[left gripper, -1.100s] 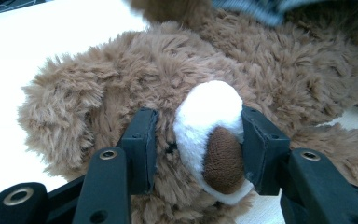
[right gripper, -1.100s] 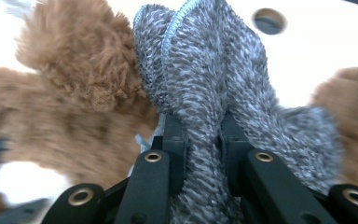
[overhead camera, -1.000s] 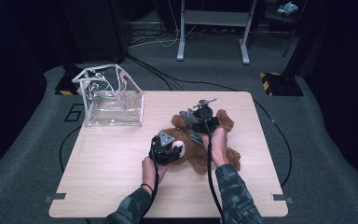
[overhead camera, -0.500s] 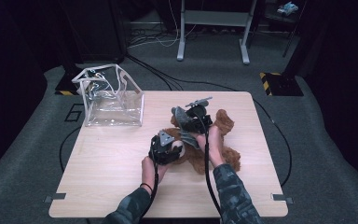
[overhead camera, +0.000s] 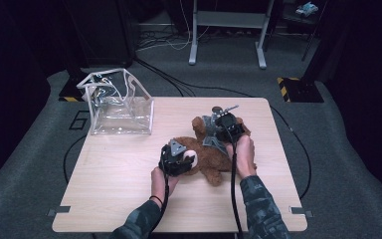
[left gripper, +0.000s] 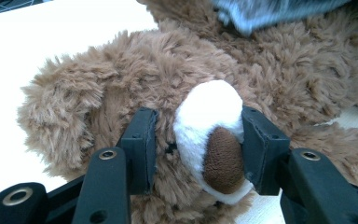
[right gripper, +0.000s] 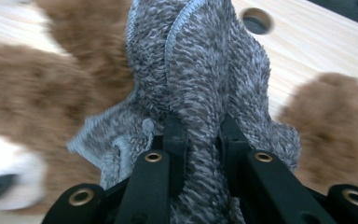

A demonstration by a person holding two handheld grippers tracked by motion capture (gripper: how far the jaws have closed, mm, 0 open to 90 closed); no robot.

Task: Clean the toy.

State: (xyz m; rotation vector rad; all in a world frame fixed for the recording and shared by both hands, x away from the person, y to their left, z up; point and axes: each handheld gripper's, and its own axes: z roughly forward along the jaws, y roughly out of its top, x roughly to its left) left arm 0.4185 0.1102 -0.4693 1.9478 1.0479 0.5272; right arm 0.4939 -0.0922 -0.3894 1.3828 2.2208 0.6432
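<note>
right gripper (overhead camera: pixel 222 130) shifted rightward over teddy bear (overhead camera: pixel 214 162), grey cloth (right gripper: pixel 200 93) carried along

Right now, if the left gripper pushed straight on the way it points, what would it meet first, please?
Probably the teddy bear's face: the left gripper already has the white muzzle between its jaws, with brown fur directly behind it.

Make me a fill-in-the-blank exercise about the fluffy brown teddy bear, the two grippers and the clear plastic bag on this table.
1. The left gripper clamps the fluffy brown teddy bear by its white ____.
2. The right gripper pinches the bear's knitted garment, coloured ____.
3. The clear plastic bag stands on the light wooden table at the far ____ corner.

Missing words: muzzle; grey; left
</note>
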